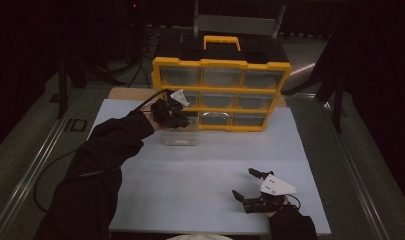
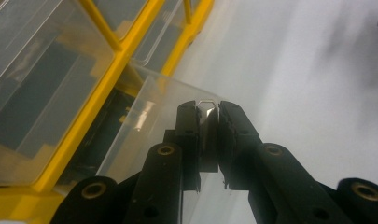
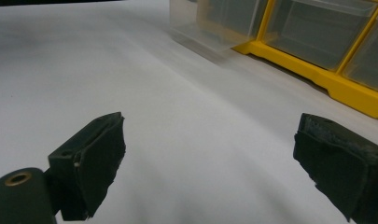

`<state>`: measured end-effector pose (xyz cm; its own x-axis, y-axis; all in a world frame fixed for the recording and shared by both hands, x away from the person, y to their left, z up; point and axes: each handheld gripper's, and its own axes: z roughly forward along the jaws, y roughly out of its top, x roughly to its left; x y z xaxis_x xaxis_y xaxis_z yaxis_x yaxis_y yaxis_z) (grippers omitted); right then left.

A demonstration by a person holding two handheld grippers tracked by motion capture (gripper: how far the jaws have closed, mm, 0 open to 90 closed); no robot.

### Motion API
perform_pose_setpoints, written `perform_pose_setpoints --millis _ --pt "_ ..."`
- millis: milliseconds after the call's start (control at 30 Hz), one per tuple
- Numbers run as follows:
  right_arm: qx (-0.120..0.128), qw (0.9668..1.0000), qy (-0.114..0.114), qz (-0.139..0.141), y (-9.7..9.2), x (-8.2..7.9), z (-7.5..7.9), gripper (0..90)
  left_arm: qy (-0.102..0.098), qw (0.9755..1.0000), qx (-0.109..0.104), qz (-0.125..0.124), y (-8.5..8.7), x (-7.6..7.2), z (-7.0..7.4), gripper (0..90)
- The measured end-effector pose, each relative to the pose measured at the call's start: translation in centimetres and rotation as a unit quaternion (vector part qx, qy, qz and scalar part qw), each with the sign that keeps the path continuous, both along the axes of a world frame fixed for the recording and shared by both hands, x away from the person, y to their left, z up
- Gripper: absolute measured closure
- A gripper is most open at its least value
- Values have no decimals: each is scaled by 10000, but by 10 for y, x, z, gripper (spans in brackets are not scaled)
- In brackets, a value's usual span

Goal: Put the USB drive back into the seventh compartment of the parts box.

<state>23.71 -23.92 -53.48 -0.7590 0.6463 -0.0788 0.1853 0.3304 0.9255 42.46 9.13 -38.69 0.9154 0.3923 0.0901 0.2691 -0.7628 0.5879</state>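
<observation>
In the high view, left of centre, the left gripper (image 1: 177,116) is clamped on the front wall of a clear plastic drawer (image 1: 181,136), which is pulled out from the bottom left slot of the yellow organizer (image 1: 220,63) onto the white desk (image 1: 200,170). At lower right, the right gripper (image 1: 246,185) rests on the desk with jaws wide apart, holding nothing.

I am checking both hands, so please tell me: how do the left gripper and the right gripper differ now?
The left gripper is shut on the front wall of the clear drawer; the right gripper is open with nothing between its jaws. The left gripper is at the yellow cabinet, while the right gripper is low over the white table, far from it. Both have black jaws.
</observation>
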Motion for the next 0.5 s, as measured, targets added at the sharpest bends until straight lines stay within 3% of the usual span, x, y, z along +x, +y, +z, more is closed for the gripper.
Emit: perform_pose_setpoints --millis 133,500 --pt "5 10000 -9 8 0 0 0 89 44 9998 61 161 2 6 -3 797" --pt "5 10000 10 11 1 1 -1 89 79 9993 200 300 -1 14 -11 796"
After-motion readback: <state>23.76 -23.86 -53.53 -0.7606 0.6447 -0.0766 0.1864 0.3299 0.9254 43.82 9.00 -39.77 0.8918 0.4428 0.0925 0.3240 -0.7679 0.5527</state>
